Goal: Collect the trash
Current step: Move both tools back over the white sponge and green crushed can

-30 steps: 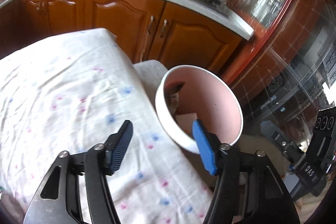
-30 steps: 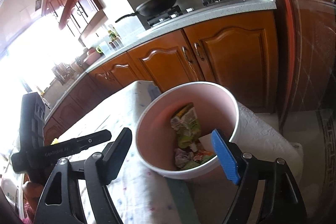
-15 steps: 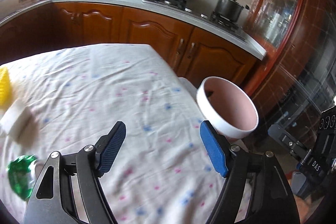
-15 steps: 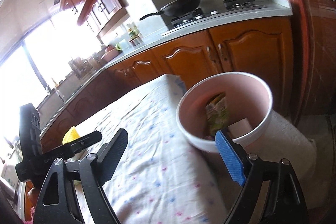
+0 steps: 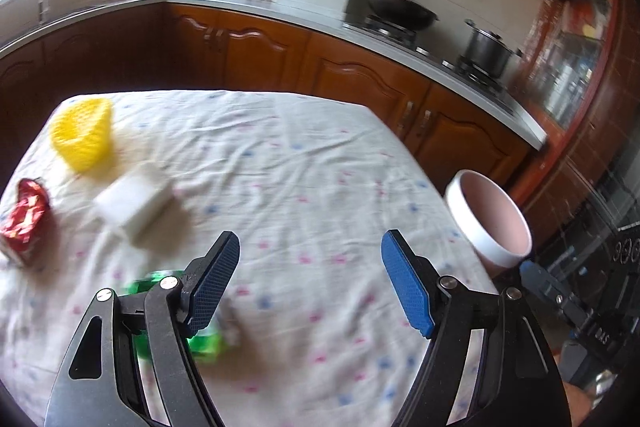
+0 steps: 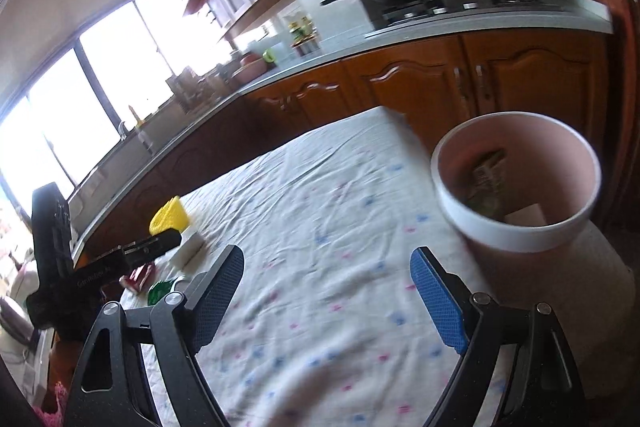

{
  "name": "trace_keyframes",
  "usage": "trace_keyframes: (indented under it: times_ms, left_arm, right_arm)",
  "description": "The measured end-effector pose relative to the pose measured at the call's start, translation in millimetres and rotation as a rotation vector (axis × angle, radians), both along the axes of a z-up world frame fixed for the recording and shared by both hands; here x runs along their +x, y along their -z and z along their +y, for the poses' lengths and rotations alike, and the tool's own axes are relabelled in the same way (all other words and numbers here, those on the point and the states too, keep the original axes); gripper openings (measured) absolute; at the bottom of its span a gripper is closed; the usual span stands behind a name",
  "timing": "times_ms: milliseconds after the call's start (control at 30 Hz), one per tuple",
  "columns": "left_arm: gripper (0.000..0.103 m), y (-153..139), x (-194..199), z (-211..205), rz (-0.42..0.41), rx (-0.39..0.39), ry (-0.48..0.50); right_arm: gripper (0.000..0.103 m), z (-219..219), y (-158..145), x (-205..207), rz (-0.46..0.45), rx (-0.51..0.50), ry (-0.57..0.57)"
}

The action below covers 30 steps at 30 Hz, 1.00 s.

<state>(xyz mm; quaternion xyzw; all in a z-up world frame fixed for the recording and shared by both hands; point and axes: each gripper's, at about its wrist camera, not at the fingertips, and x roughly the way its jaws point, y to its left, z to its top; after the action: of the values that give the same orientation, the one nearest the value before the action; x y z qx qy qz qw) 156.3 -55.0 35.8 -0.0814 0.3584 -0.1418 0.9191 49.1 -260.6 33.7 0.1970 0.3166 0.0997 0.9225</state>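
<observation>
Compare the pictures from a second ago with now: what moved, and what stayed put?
Both claws, left and right, pulled back from the pink bin toward the table's littered end, revealing the green wrapper, red packet and white box. Both stayed open and empty; the bin kept its place.

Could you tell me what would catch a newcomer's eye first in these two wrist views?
Probably the pink bin, standing off the table's right edge with wrappers already inside. Next, the bright litter on the flowered tablecloth: a yellow mesh basket at the far left, a white box and a red wrapper nearer, and a green wrapper beside the open left gripper. The right gripper is open and empty too.
</observation>
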Motion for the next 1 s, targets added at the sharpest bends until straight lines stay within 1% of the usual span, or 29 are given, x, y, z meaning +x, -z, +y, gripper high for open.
trace_keyframes:
  times_ms: [333,433,567,700,800,833,867,900,967,1000]
  left_arm:
    - [0.075,3.0,-1.8,81.2,0.001,-0.007,-0.125]
    - [0.075,3.9,-0.5,99.8,-0.002,0.009,-0.154]
    - [0.075,9.6,7.4,122.3,0.015,0.041,-0.174]
    - [0.075,17.9,20.5,134.4,0.035,0.091,-0.184]
    - [0.075,23.7,31.9,142.0,0.042,0.098,-0.184]
    - [0.075,24.9,36.6,143.1,0.044,0.102,-0.184]
    - [0.075,27.0,41.7,143.7,0.051,0.105,-0.178]
    - [0.075,29.3,47.1,144.2,0.062,0.107,-0.170]
    - [0.075,35.3,58.2,144.8,0.094,0.100,-0.153]
    - [0.075,38.4,63.0,143.7,0.104,0.100,-0.142]
  right_arm:
    - [0.087,61.7,8.7,8.5,0.020,-0.030,-0.124]
    - [0.087,77.7,8.1,9.5,0.019,-0.041,-0.152]
    - [0.087,105.7,8.2,11.9,0.018,-0.067,-0.202]
    - [0.087,137.5,10.0,16.0,0.017,-0.084,-0.262]
    - [0.086,159.6,12.6,20.2,0.014,-0.087,-0.302]
    - [0.084,168.2,13.8,22.0,0.013,-0.097,-0.316]
    - [0.080,176.6,15.3,24.1,0.014,-0.109,-0.330]
    - [0.077,184.2,17.1,26.7,0.017,-0.119,-0.342]
    - [0.068,200.7,22.4,33.1,0.029,-0.141,-0.374]
    - [0.066,208.8,25.2,36.6,0.034,-0.160,-0.384]
